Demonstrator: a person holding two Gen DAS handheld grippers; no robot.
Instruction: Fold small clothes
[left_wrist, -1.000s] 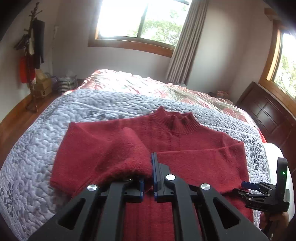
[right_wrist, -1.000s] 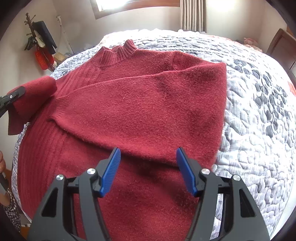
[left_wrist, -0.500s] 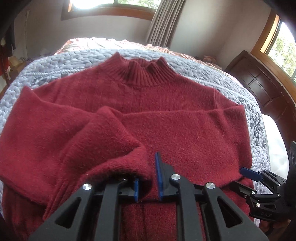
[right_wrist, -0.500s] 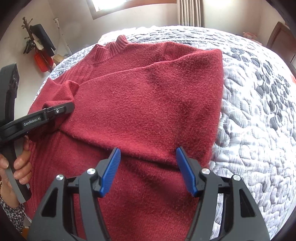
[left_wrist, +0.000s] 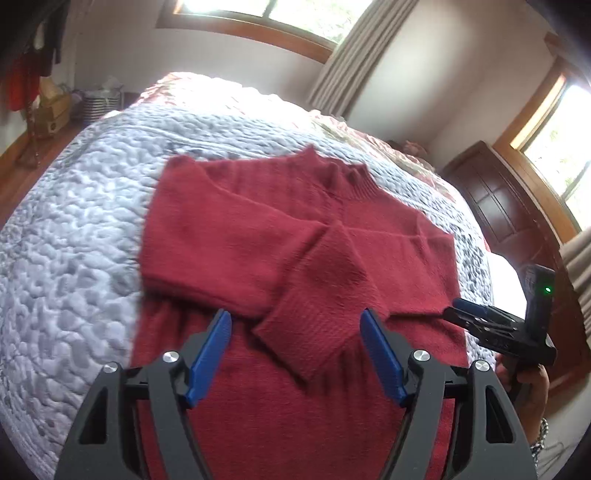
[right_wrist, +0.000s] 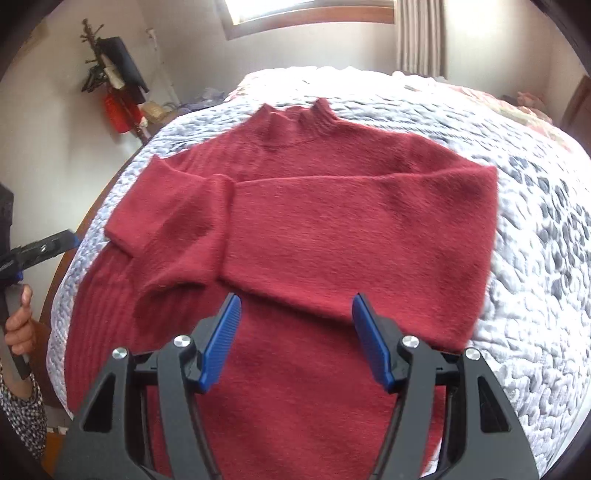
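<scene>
A dark red knitted sweater (left_wrist: 280, 236) (right_wrist: 332, 229) lies flat on the bed, collar away from me, both sleeves folded across its chest. The left sleeve's ribbed cuff (left_wrist: 317, 332) rests on top, just ahead of my left gripper (left_wrist: 295, 347), which stands open with nothing between its blue pads. My right gripper (right_wrist: 295, 336) is open too, hovering over the lower body below the folded right sleeve (right_wrist: 369, 236). The right gripper (left_wrist: 491, 325) also shows at the sweater's right edge in the left wrist view; the left gripper (right_wrist: 40, 251) appears at the left edge of the right wrist view.
The sweater rests on a grey-white quilted bedspread (left_wrist: 74, 236) (right_wrist: 546, 258). A dark wooden headboard (left_wrist: 517, 206) stands at the right. A coat rack with hanging items (right_wrist: 114, 81) and baskets (left_wrist: 55, 110) sit by the left wall. A hand (right_wrist: 18, 325) holds the left tool.
My left gripper has let go of the left sleeve, which now lies folded across the chest, and it has opened and pulled back. The right gripper has stayed open and backed off slightly.
</scene>
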